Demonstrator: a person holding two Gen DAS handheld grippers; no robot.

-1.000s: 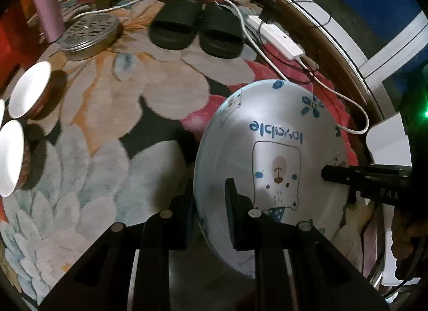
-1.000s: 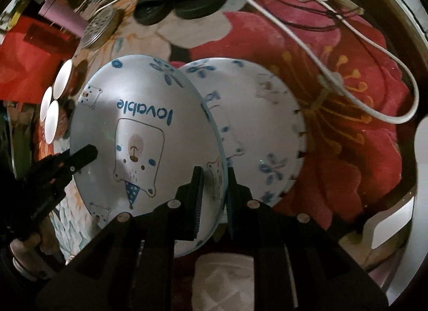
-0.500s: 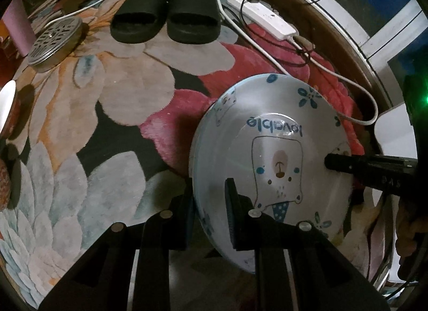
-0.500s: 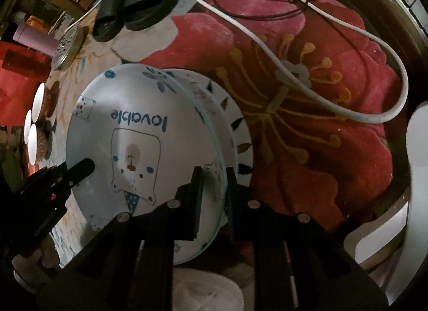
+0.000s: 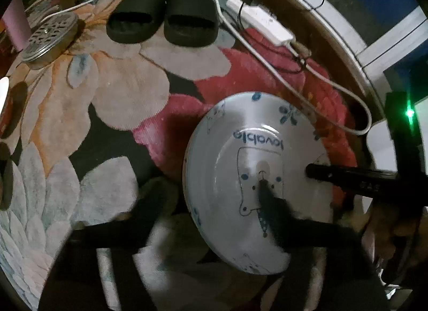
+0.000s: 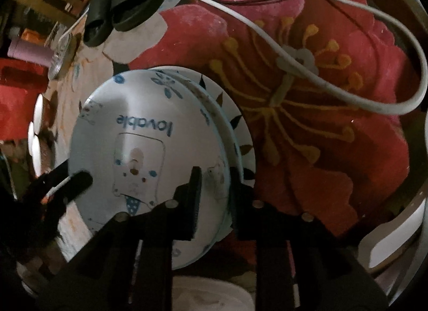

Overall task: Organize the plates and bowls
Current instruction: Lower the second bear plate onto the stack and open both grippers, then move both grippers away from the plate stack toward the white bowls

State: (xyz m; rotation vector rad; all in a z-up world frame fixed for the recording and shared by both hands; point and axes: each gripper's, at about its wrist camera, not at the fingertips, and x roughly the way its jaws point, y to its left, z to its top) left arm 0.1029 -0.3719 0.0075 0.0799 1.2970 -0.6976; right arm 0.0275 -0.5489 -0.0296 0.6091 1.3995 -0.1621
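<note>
A white plate (image 5: 256,150) printed with a bear and the word "lovable" lies on top of a second, patterned plate (image 6: 242,134) on the floral rug. My left gripper (image 5: 211,188) is blurred and its jaws are opening wide: one finger stands left of the rim and the other over the bear, neither pressing. My right gripper (image 6: 215,177) straddles the plate's right rim (image 6: 224,155). Its jaws are opening too, and a gap shows beside the left pad (image 6: 196,185). White bowls (image 6: 37,123) stand at the far left.
Black slippers (image 5: 160,24), a white power strip (image 5: 259,22) with its cable (image 5: 334,88), a perforated metal lid (image 5: 48,35) and a pink cup (image 5: 16,22) lie at the rug's far side. A curved white frame (image 5: 315,11) borders the right.
Both grippers sank a little with the plate, which now rests on the patterned one. The left jaws have sprung wide off the rim. The right jaws have parted slightly.
</note>
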